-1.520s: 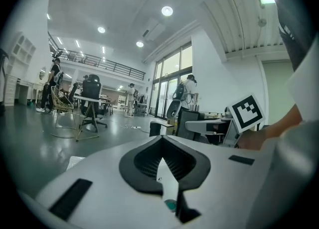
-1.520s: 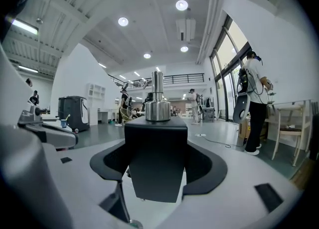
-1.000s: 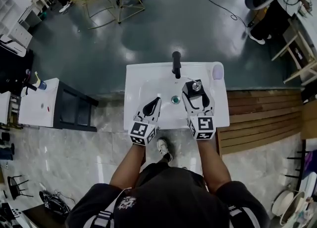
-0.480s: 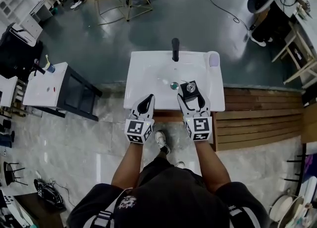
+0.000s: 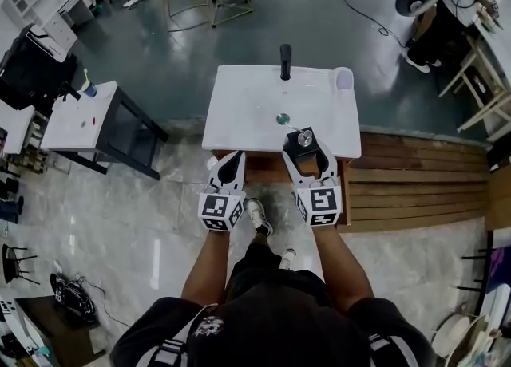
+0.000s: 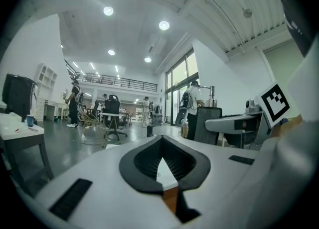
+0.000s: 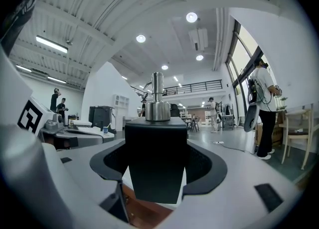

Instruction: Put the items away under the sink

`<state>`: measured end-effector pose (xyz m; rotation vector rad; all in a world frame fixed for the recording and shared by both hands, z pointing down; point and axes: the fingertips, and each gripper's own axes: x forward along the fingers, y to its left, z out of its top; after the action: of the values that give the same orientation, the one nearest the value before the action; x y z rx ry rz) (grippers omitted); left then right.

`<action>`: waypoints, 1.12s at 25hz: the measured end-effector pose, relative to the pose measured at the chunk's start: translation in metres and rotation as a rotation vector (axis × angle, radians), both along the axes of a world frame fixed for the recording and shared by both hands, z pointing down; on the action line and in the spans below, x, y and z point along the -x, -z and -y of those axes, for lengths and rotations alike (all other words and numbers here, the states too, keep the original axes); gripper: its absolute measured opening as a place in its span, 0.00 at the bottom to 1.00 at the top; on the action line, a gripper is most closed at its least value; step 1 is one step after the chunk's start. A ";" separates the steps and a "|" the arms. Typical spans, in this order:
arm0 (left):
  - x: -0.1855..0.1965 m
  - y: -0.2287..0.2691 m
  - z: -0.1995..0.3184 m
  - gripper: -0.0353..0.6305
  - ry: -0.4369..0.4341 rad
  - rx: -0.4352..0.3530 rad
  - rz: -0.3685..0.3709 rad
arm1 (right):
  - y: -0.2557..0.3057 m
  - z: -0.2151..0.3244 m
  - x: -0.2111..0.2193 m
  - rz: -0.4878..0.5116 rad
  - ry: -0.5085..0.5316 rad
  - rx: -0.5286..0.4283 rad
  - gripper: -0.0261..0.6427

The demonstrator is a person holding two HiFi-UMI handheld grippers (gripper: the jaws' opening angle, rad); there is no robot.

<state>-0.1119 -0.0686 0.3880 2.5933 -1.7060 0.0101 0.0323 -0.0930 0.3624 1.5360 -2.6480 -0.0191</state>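
A black soap dispenser (image 5: 304, 140) with a silver pump head is gripped by the right tongs (image 5: 307, 150). In the right gripper view the square black body (image 7: 156, 163) is seen upright between the two dark pads, which are pressed against its sides, and the metal pump is seen above it. No writing can be read on the face that is turned to the camera. From the head view the dispenser is held over the front edge of the white sink (image 5: 239, 86), just in front of the round drain (image 5: 282, 119).

The left tongs (image 5: 231, 159) are held beside it, over the same front edge; in the left gripper view they (image 6: 161, 146) are closed tip to tip and nothing is held in them. A black-and-white square marker is carried on the cube (image 5: 322, 204) of each tool.

A black faucet (image 5: 285, 61) is placed at the back of the counter, and a pale lilac cup (image 5: 343, 78) at its back right corner. A strip of brown wooden cabinet (image 5: 267, 167) is visible under the front rim. A white side table (image 5: 76, 118) is standing well apart at the left.
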 end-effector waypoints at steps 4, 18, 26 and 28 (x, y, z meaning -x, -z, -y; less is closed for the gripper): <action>0.003 -0.015 -0.016 0.05 0.021 0.033 0.001 | -0.008 -0.020 0.001 0.000 0.015 0.016 0.53; 0.029 -0.060 -0.018 0.05 -0.005 0.055 0.037 | -0.069 -0.041 0.020 0.011 -0.036 0.070 0.53; 0.020 -0.117 -0.006 0.05 -0.025 0.068 0.004 | -0.127 -0.040 0.021 -0.012 -0.073 0.090 0.53; 0.020 -0.138 -0.002 0.05 -0.020 0.061 0.006 | -0.149 -0.036 0.021 -0.006 -0.082 0.090 0.53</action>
<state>-0.1315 -0.0666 0.5258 2.5690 -1.6551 0.0691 0.0114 -0.0572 0.5113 1.6117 -2.5411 0.0997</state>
